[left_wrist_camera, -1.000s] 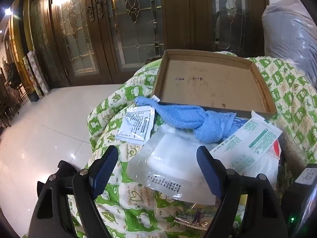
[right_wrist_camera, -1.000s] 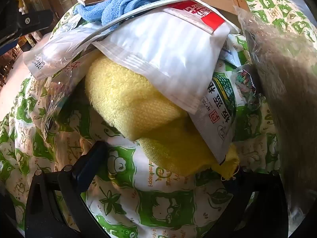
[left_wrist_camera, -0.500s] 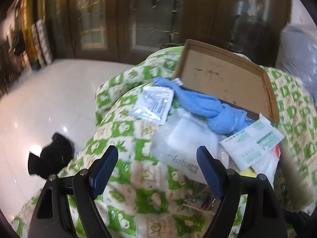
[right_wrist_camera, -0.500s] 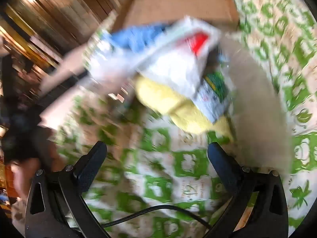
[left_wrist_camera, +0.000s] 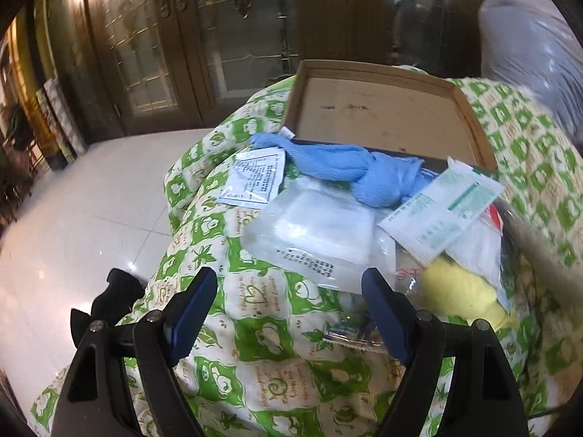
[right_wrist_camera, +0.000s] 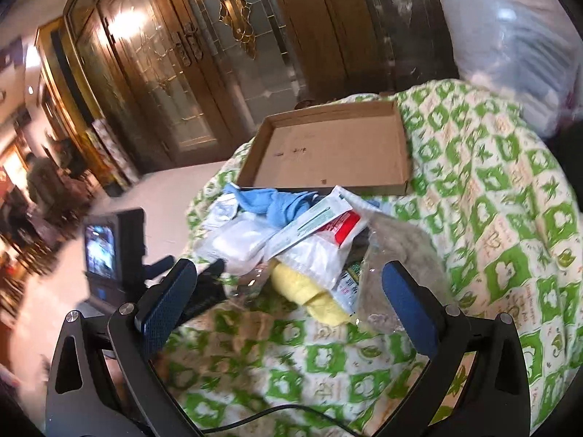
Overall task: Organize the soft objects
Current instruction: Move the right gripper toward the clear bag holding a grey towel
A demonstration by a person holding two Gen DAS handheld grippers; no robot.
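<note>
A pile of soft things lies on a green-and-white patterned quilt [left_wrist_camera: 277,360]. A blue towel [left_wrist_camera: 349,171] rests against the near wall of an empty flat cardboard box [left_wrist_camera: 375,109]. A yellow towel [left_wrist_camera: 459,291] lies under white packets [left_wrist_camera: 441,211]. A clear bag of white pads [left_wrist_camera: 317,236] lies in front. My left gripper [left_wrist_camera: 288,309] is open and empty, just short of that bag. My right gripper [right_wrist_camera: 288,298] is open and empty, held back from the pile; the yellow towel [right_wrist_camera: 309,291] and the blue towel [right_wrist_camera: 277,204] show beyond it.
A clear bag of grey fluff [right_wrist_camera: 397,262] lies right of the pile. A small printed sachet [left_wrist_camera: 255,182] lies left of the blue towel. Dark wooden glass doors [left_wrist_camera: 182,54] stand behind. A large plastic sack [right_wrist_camera: 510,36] sits far right. White tiled floor [left_wrist_camera: 73,218] lies to the left.
My right gripper has pulled back and up from the yellow towel, so the whole pile and box now show. My left gripper has drawn back a little from the clear bag.
</note>
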